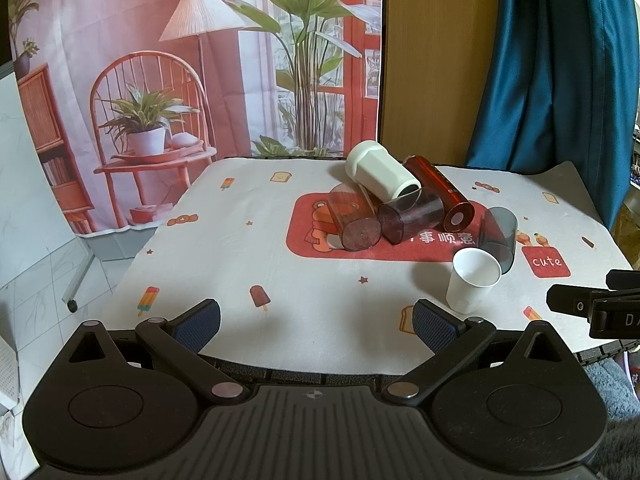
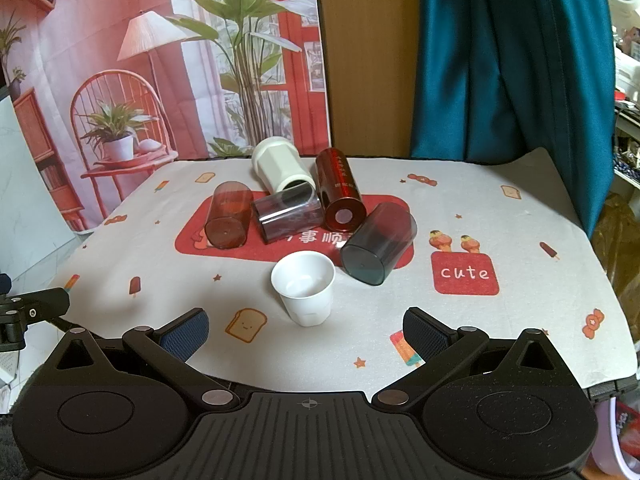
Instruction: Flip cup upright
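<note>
White cup [image 2: 304, 286] upright, just ahead of empty wide right claw [image 2: 306, 330]; left claw [image 1: 316, 320] wide.

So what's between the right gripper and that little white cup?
Nothing but bare tablecloth between the open right gripper and the upright white cup, as the right wrist view shows.

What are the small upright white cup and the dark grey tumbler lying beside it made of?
Small white cup: opaque, matte, thin-walled with faint facets, probably plastic, possibly coated paper. Dark grey tumbler: see-through smoked plastic by the look, glossy; the red print on the tablecloth shows through its wall.
</note>
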`<move>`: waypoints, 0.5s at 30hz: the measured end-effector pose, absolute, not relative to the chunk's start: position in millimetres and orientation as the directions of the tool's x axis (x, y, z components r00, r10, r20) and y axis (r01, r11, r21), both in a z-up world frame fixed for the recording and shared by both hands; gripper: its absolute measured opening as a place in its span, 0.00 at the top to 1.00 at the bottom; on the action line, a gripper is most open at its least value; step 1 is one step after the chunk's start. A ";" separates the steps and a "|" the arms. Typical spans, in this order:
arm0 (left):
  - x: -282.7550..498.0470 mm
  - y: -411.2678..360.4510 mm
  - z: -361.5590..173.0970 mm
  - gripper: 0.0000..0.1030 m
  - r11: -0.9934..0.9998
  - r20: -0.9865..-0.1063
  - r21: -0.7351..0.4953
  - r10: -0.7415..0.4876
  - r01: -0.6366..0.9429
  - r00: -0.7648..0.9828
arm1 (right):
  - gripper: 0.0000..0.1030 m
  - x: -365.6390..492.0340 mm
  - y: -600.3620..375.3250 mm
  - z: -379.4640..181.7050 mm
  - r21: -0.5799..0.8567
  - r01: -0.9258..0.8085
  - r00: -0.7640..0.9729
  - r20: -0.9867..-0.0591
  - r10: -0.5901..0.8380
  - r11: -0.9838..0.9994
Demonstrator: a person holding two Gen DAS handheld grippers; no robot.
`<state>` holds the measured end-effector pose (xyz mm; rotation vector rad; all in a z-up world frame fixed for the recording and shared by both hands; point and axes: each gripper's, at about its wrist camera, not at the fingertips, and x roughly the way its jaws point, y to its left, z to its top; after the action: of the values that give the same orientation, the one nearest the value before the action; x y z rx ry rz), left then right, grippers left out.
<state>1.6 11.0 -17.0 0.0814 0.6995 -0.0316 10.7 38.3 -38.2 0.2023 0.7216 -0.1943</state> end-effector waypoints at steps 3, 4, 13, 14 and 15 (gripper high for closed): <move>1.6 11.1 -17.0 0.00 0.996 -0.645 0.064 -0.002 0.056 0.765 | 0.00 10.7 38.0 -38.3 0.116 0.245 0.734 -0.670 -0.106 0.963; 1.6 11.1 -16.9 0.00 0.996 -0.644 0.064 -0.002 0.057 0.765 | 0.00 10.6 38.2 -38.2 0.116 0.245 0.735 -0.670 -0.106 0.963; 1.6 11.4 -17.8 0.00 0.997 -0.646 0.062 0.000 0.053 0.763 | 0.00 10.5 37.5 -38.3 0.116 0.245 0.735 -0.670 -0.106 0.963; 1.5 11.2 -18.0 0.00 0.997 -0.646 0.062 0.000 0.052 0.763 | 0.00 10.5 37.5 -38.3 0.116 0.245 0.735 -0.670 -0.106 0.962; 1.7 11.4 -18.2 0.00 0.997 -0.647 0.062 0.000 0.052 0.763 | 0.00 10.5 37.4 -38.4 0.116 0.246 0.734 -0.670 -0.107 0.962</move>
<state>1.7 11.4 -18.2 0.0776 0.7028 -0.0280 10.5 37.4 -38.4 0.2029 0.7212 -0.1958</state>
